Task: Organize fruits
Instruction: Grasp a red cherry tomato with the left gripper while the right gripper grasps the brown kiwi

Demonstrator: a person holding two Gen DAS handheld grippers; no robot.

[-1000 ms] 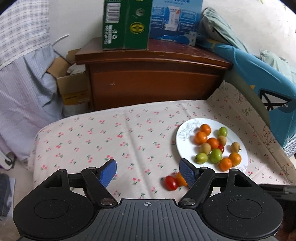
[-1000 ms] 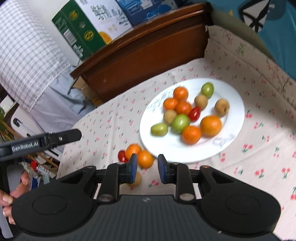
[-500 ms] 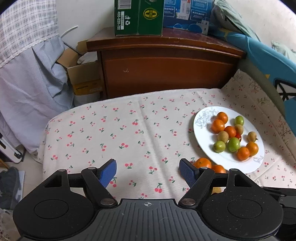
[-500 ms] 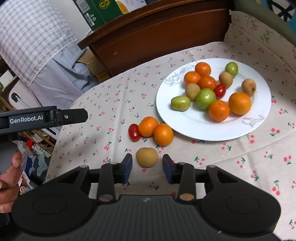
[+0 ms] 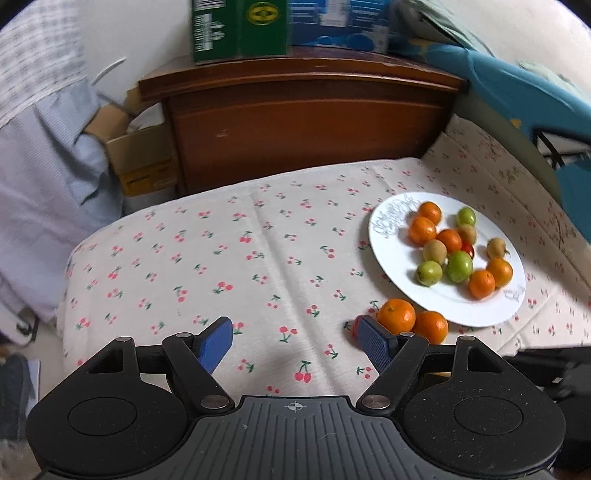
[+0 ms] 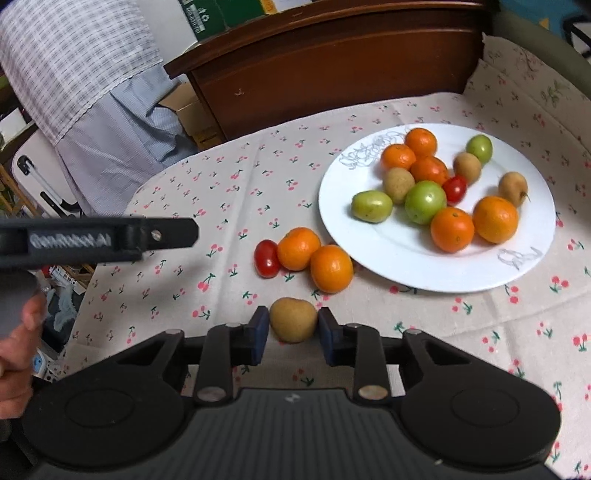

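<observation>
The right tongs [image 6: 290,326] sit low over the worktop [image 6: 229,206] with its cherry-print cloth; their blue pads are on either side of a small brown fruit [image 6: 293,319], and they look to be touching it, though I cannot tell if they are squeezing it or just next to it; the brown fruit rests on the cloth, just in front of the white plate [image 6: 413,266]. Two oranges [image 6: 314,258] lie touching each other on the cloth beside the plate's near rim; a red cherry tomato [image 6: 266,258] touches the left one. On the plate there are more oranges, green fruits, brown fruits and one red tomato, bunched near the middle. The left tongs [image 5: 293,341] are spread wide and hold nothing; they hang above the cloth, with the right pad close to the two oranges. A brown wooden cabinet [image 5: 306,125] stands behind the worktop; a green box [image 5: 240,29] sits on top of it.
</observation>
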